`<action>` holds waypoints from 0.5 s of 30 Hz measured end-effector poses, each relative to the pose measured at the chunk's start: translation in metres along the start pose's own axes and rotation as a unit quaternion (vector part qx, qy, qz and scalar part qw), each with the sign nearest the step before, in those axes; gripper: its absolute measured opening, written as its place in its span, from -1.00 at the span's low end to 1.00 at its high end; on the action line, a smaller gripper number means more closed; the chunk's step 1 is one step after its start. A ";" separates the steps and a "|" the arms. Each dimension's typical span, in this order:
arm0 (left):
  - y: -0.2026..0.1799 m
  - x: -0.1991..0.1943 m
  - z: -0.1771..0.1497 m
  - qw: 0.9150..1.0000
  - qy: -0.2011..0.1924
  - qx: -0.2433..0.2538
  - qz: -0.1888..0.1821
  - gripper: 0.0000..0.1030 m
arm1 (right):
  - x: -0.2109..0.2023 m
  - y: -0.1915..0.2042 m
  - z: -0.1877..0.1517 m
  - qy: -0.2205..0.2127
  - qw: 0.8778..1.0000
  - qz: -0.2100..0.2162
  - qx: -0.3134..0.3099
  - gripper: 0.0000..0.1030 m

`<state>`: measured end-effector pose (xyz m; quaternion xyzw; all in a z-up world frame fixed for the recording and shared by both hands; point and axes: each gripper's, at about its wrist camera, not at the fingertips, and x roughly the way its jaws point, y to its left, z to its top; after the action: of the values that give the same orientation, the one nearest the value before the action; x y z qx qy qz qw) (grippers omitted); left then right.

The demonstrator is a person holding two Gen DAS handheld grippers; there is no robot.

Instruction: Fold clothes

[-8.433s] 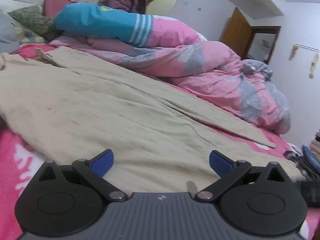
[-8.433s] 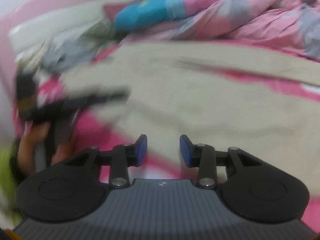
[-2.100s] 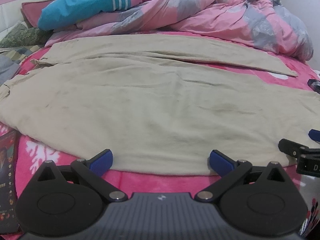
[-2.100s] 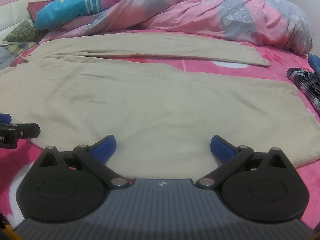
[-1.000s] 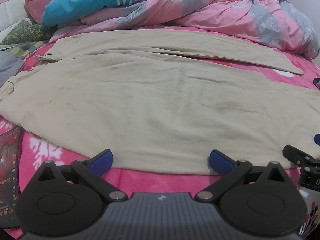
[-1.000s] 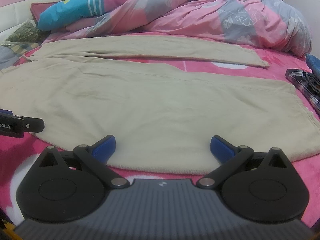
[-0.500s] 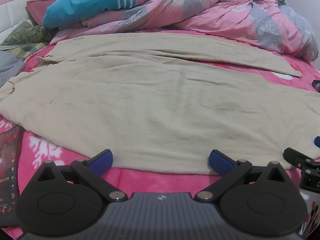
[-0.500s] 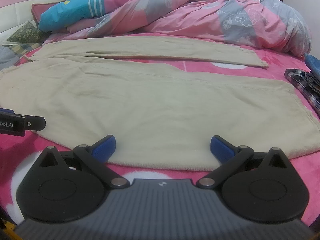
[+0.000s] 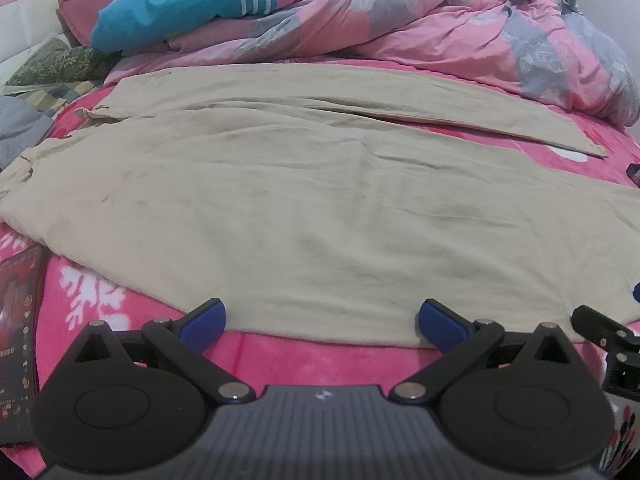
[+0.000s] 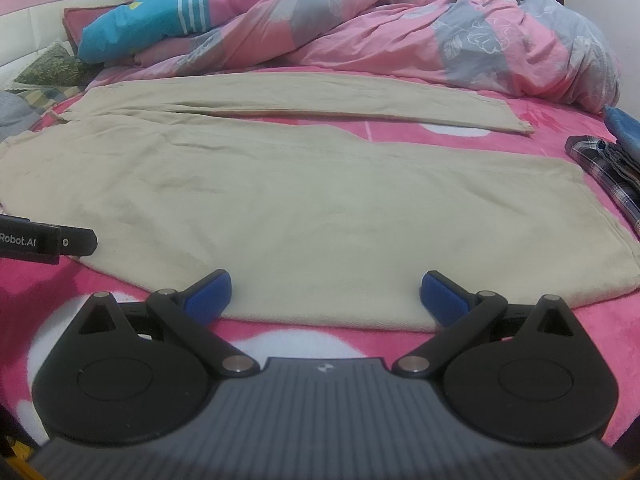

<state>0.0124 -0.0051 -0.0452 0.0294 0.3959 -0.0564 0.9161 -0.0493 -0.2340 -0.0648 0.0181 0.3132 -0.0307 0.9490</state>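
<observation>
Both grippers, left gripper [image 9: 322, 322] and right gripper [image 10: 326, 294], fingers spread, are backing slightly off the trousers [image 9: 320, 208] at twelve o'clock; grasping is pending.

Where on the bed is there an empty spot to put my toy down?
Bare sheet shows in the wedge between the two legs of the trousers, and along the near edge in front of both grippers. The far side is crowded by the quilt, the left by pillows, the right by a plaid cloth.
</observation>
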 end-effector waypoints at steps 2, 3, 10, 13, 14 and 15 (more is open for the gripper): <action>0.000 0.000 0.000 1.000 0.001 -0.001 0.000 1.00 | -0.001 0.000 -0.001 0.000 1.000 0.000 -0.001 0.98; 0.000 -0.001 -0.001 1.000 0.001 -0.001 0.000 1.00 | -0.001 0.000 -0.001 0.000 1.000 0.000 -0.001 0.98; 0.002 -0.003 -0.003 1.000 0.003 -0.003 -0.001 1.00 | -0.005 0.001 -0.002 0.001 1.000 0.000 -0.006 0.98; 0.002 -0.003 -0.003 1.000 0.003 -0.004 -0.002 1.00 | -0.007 0.003 -0.004 0.000 1.000 -0.001 -0.009 0.98; 0.003 -0.002 -0.003 1.000 0.004 -0.004 -0.002 1.00 | -0.007 0.003 -0.005 0.000 1.000 -0.001 -0.010 0.98; 0.003 -0.002 -0.003 1.000 0.004 -0.004 -0.002 1.00 | -0.007 0.003 -0.005 0.000 1.000 -0.001 -0.010 0.98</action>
<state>0.0092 -0.0019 -0.0458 0.0251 0.4000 -0.0568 0.9144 -0.0577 -0.2304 -0.0641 0.0083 0.3137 -0.0286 0.9491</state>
